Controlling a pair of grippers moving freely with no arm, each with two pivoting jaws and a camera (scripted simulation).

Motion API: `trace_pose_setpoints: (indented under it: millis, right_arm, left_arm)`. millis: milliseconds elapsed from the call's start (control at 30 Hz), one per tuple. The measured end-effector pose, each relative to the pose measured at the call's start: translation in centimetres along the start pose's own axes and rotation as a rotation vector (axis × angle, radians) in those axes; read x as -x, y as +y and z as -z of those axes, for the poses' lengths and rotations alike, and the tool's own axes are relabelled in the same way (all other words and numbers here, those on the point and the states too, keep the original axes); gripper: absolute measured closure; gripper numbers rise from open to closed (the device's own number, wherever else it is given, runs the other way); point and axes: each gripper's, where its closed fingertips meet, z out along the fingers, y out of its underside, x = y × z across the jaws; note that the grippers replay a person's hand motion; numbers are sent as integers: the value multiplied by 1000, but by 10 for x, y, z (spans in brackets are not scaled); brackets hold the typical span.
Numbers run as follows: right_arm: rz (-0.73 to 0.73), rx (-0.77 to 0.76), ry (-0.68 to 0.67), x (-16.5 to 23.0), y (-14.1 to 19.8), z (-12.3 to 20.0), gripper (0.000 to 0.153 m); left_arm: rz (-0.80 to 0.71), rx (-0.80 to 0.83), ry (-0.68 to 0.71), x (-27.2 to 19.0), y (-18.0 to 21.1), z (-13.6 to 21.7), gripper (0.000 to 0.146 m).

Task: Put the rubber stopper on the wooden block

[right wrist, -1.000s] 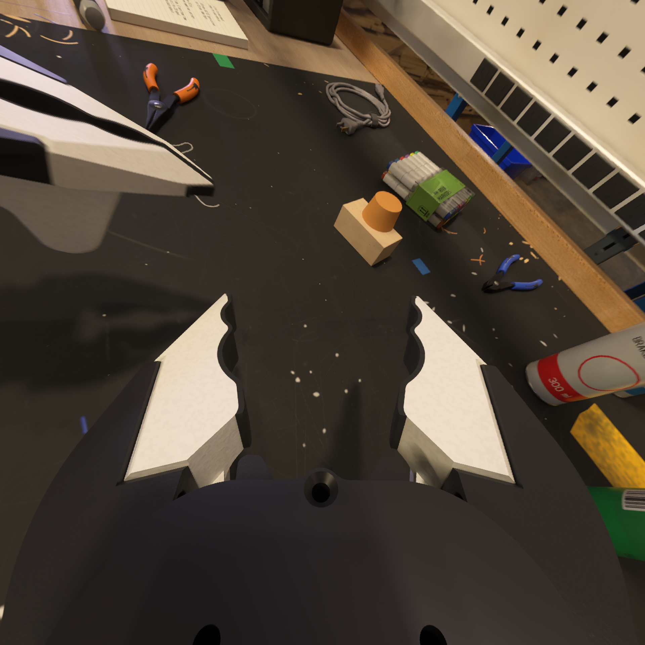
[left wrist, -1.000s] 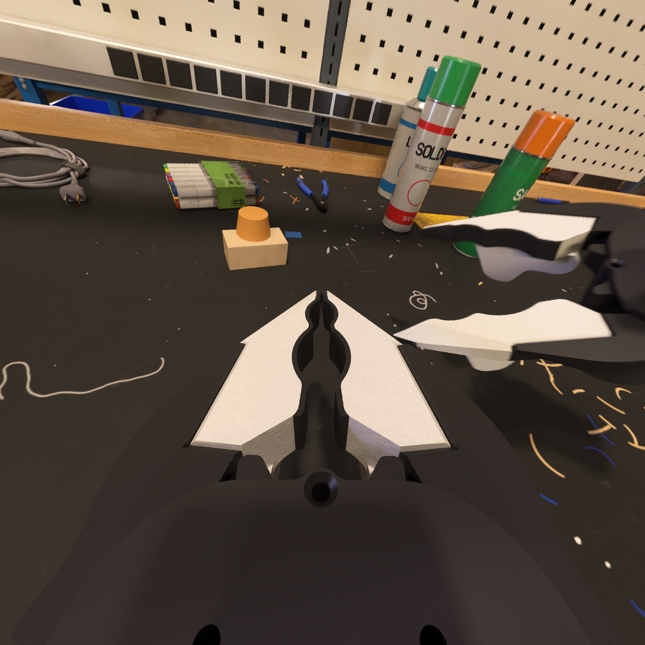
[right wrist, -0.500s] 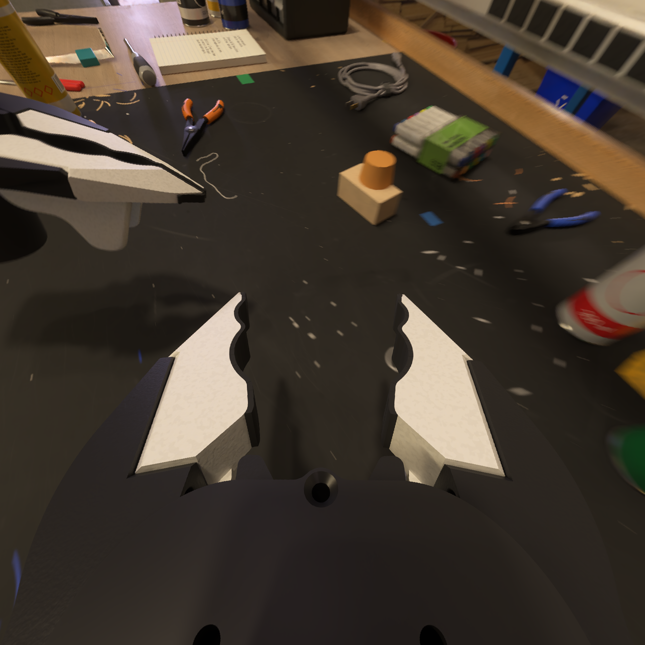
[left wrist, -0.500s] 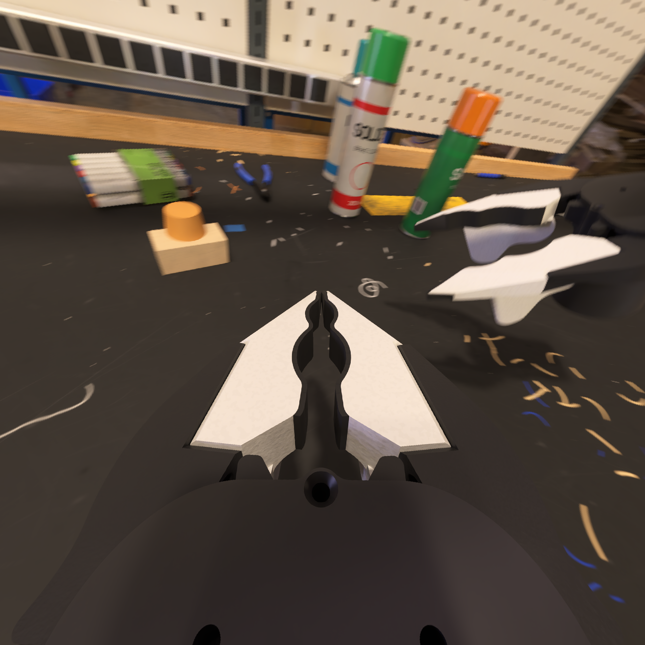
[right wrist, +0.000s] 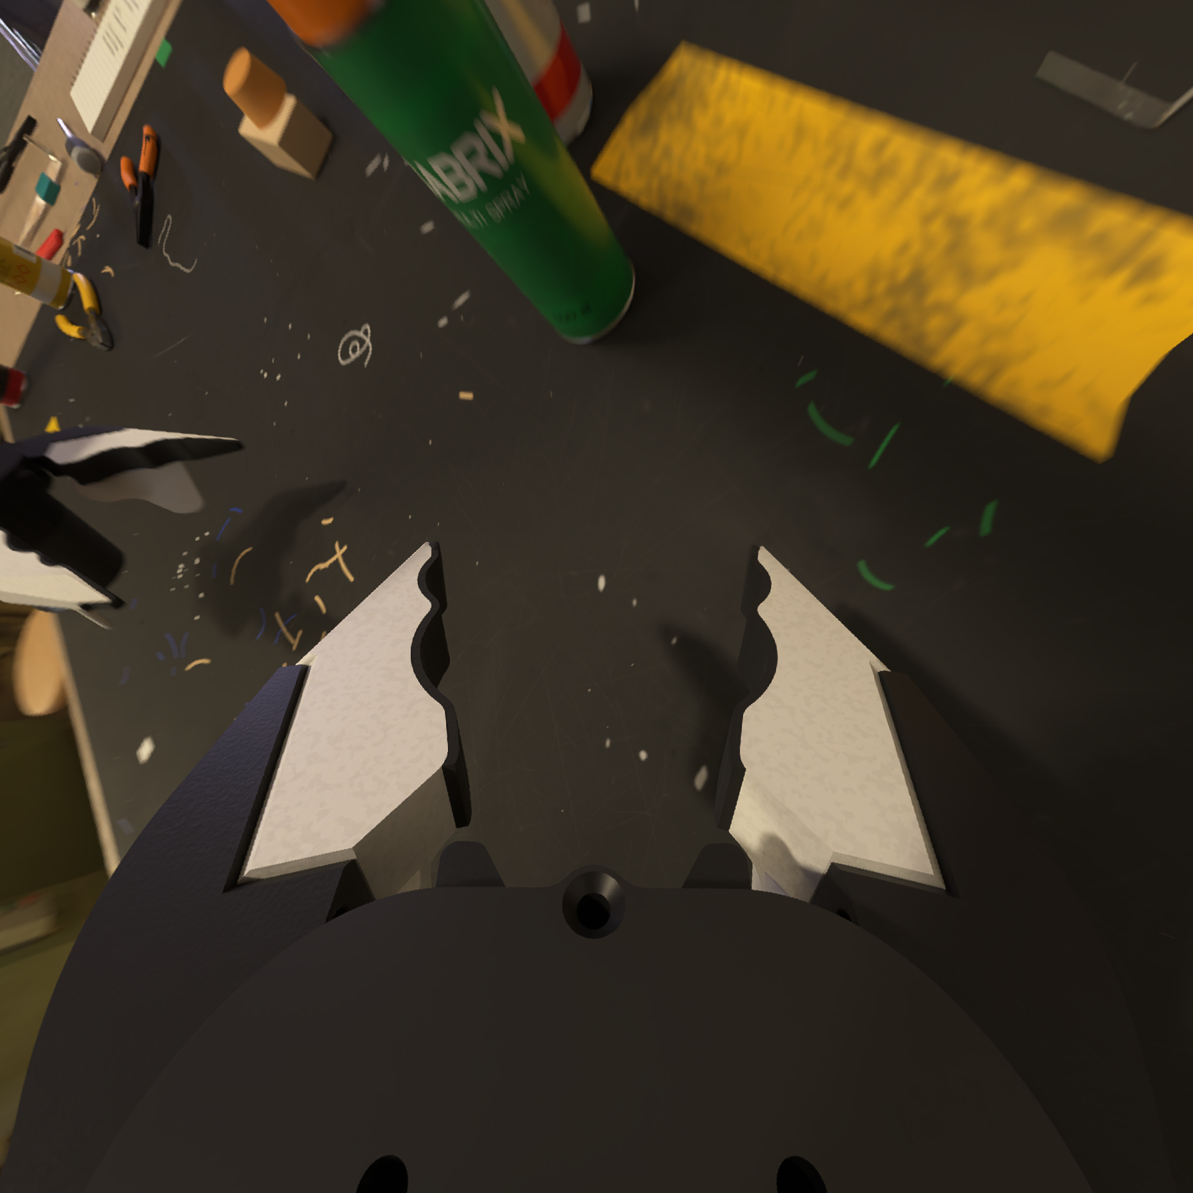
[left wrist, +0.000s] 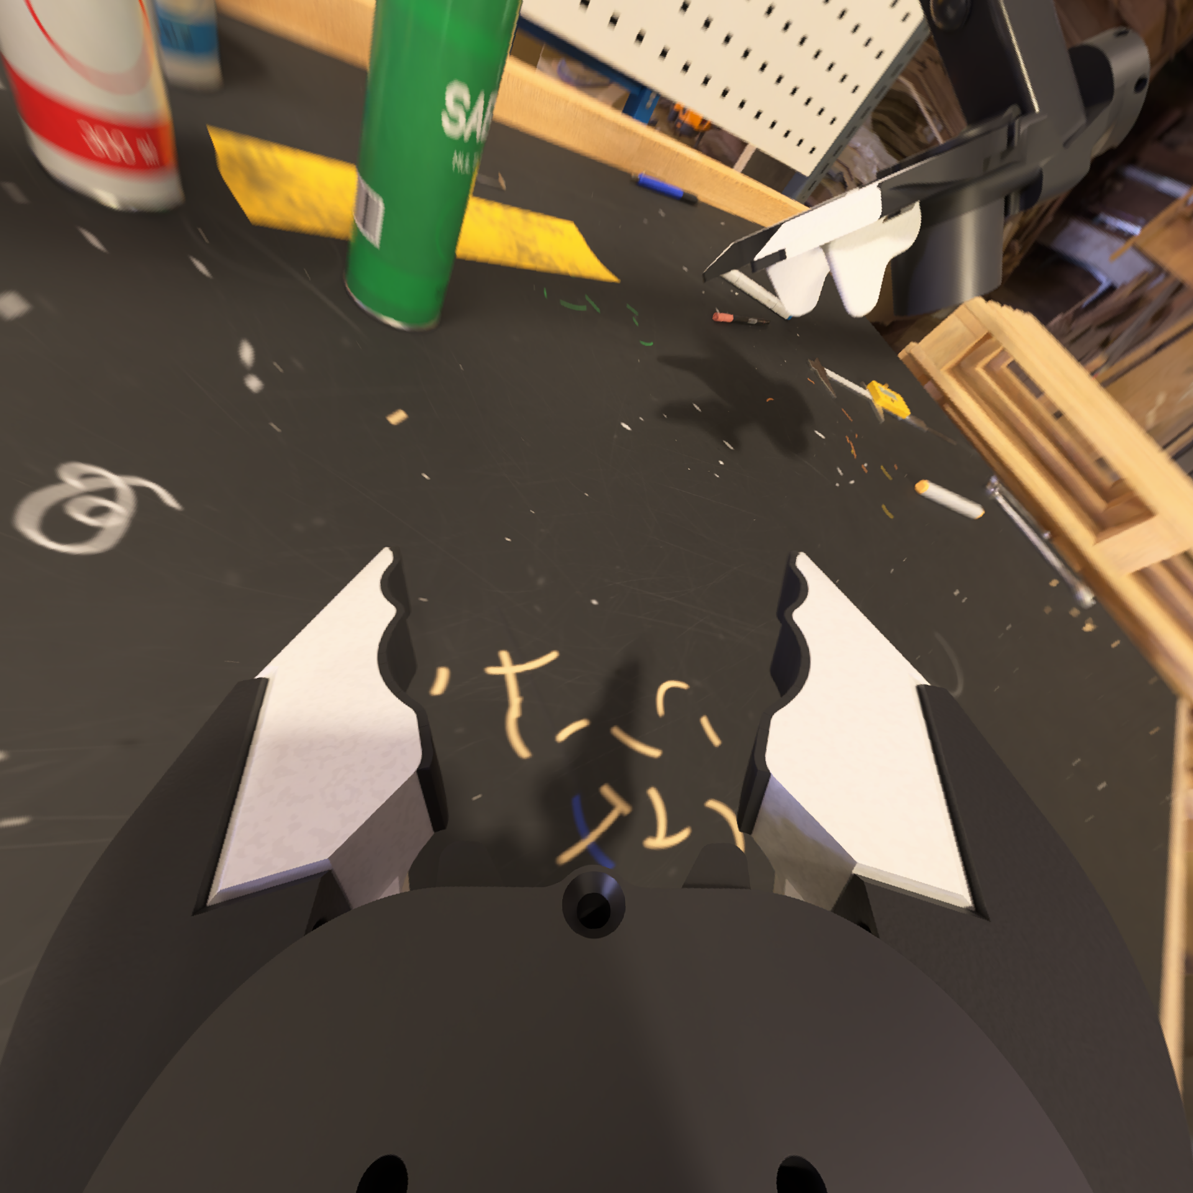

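Observation:
The orange rubber stopper [right wrist: 250, 89] stands on top of the pale wooden block [right wrist: 287, 139], far off at the top left of the right wrist view. Neither shows in the left wrist view. My right gripper [right wrist: 594, 552] is open and empty above bare black mat, well away from the block. It also shows in the left wrist view [left wrist: 736, 268] at the upper right. My left gripper [left wrist: 592, 561] is open and empty over wood shavings. It also shows at the left edge of the right wrist view [right wrist: 177, 523].
A green spray can [right wrist: 497, 174] stands between my right gripper and the block, with a white and red can [left wrist: 84, 97] behind it. A yellow sheet [right wrist: 904, 245] lies beside them. Orange pliers [right wrist: 139, 181] lie near the block. A wooden crate [left wrist: 1065, 465] borders the mat's right edge.
My left gripper has opened and swung right, so the block and stopper have left its view. My right gripper has moved away right, past the spray cans, still open.

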Motion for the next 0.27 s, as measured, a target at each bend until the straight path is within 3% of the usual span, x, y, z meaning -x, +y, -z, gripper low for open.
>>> trace_pose_setpoints:
  millis: [67,133,200,267]
  right_arm:
    - [-63,74,-69,4,11,-17,62]
    - [-92,91,-274,36,14,-25,67]
    - [-103,103,-330,56,21,-31,74]
    - [-54,213,-402,83,43,-30,83]
  left_arm:
    - [119,12,21,-6,6,-22,25]
    - [234,26,74,-8,9,-39,20]
    - [326,57,93,-3,9,-51,15]
    - [386,88,100,6,8,-60,15]
